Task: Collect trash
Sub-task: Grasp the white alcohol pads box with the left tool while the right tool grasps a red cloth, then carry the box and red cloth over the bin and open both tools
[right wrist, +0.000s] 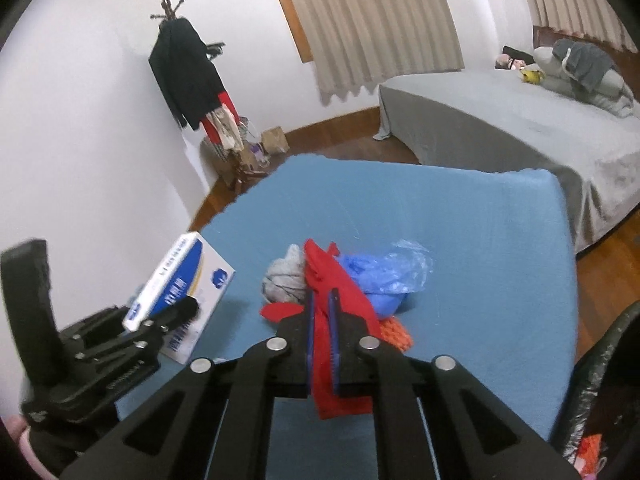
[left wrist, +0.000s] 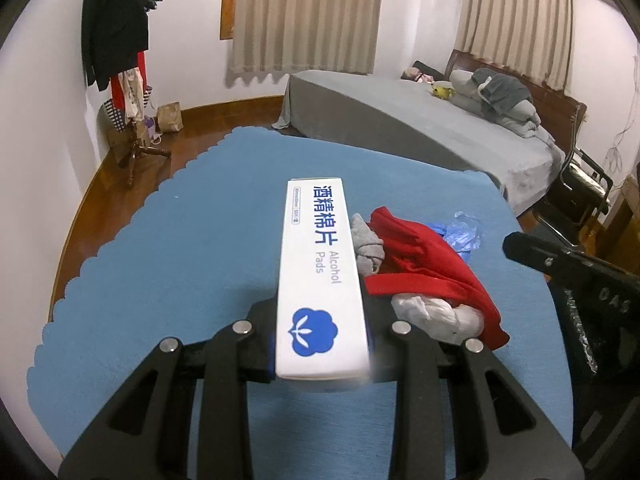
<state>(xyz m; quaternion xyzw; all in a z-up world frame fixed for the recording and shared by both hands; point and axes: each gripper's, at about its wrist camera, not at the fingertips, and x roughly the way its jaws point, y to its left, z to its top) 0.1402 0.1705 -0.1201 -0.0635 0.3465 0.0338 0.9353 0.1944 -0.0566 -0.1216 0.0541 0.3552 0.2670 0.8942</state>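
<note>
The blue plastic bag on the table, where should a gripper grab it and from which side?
Probably best by the crinkled, see-through end of the blue plastic bag that sticks up at the far right of the pile, coming down from above on the right. That end is loose and thin enough to pinch, and bare blue tablecloth lies beside it, while the red cloth crowds its left side.

My left claw (left wrist: 320, 344) is full with the box (left wrist: 320, 280), which juts forward over the desk (left wrist: 180, 240) and blocks the middle lane. Left of it the blue top lies bare out to the scalloped left edge and the far edge. To the right, the heap bars the way: red cloth (left wrist: 432, 272), grey rag (left wrist: 368, 244), white wad (left wrist: 436, 316), blue bag (left wrist: 464, 232). My right claw (right wrist: 322, 340), clamped on the red cloth, crowds that side. Beyond the heap, bare desk runs to the far right corner.
</note>
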